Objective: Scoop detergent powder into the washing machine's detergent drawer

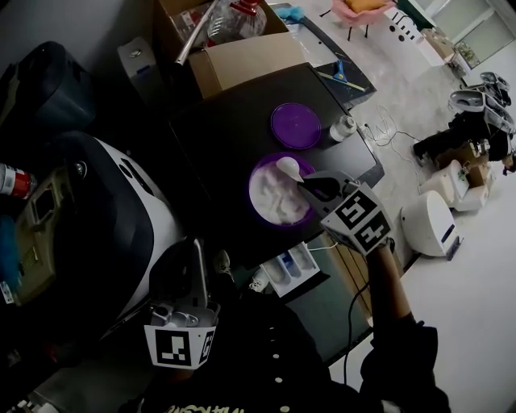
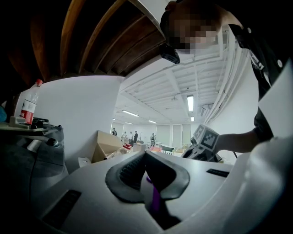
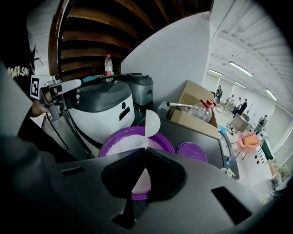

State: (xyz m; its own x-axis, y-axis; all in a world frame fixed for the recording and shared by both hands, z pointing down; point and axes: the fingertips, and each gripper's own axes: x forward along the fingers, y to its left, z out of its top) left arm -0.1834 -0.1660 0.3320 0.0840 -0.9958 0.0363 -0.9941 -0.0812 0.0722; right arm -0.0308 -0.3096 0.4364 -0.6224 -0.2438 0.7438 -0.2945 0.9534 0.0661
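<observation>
A purple bowl (image 1: 268,211) of white detergent powder stands on the dark top (image 1: 226,137); its purple lid (image 1: 296,125) lies just behind it. My right gripper (image 1: 322,190) is shut on the handle of a white spoon (image 1: 288,167), whose scoop hangs over the bowl's far side. The right gripper view shows the spoon (image 3: 152,122) upright above the bowl (image 3: 114,141) and my jaws (image 3: 145,157) closed. The detergent drawer (image 1: 288,268) stands pulled out below the bowl. My left gripper (image 1: 190,278) is shut, low beside the washing machine (image 1: 105,218); a purple sliver (image 2: 154,201) shows in its seam.
A cardboard box (image 1: 242,58) and a clear jug (image 1: 235,19) stand behind the dark top. A small white bottle (image 1: 343,129) sits near the lid. A white appliance (image 1: 431,226) is on the floor to the right. A red-capped bottle (image 2: 28,103) stands on the left machine.
</observation>
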